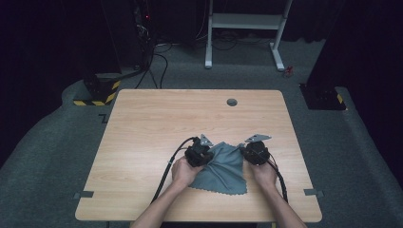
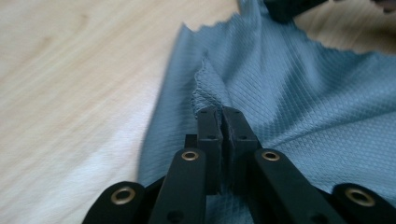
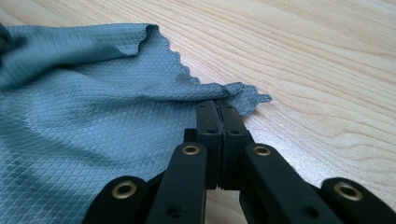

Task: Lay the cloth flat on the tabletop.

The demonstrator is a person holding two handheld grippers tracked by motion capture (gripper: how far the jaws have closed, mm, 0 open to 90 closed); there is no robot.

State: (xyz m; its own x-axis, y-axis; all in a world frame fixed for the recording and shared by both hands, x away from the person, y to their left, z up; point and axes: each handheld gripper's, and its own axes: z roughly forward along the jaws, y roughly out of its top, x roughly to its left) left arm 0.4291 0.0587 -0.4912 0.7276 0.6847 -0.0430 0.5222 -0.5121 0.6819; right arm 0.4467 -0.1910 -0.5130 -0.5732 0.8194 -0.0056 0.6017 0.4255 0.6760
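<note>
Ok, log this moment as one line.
left gripper: shut on cloth | right gripper: shut on cloth corner | cloth partly on table

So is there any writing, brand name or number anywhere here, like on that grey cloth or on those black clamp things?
None can be read.
The grey cloth shows just its woven diamond pattern.
The left gripper and right gripper, each shut on the cloth, carry no lettering.
The wooden table is unmarked.

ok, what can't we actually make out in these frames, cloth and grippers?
- High view: the jaws of the left gripper and right gripper are too small and hidden under their bodies and the hands.
- Left gripper view: the cloth runs off the right and bottom edges; the dark thing at the top edge is cut off.
- Right gripper view: the cloth's near part is hidden by the jaws.
</note>
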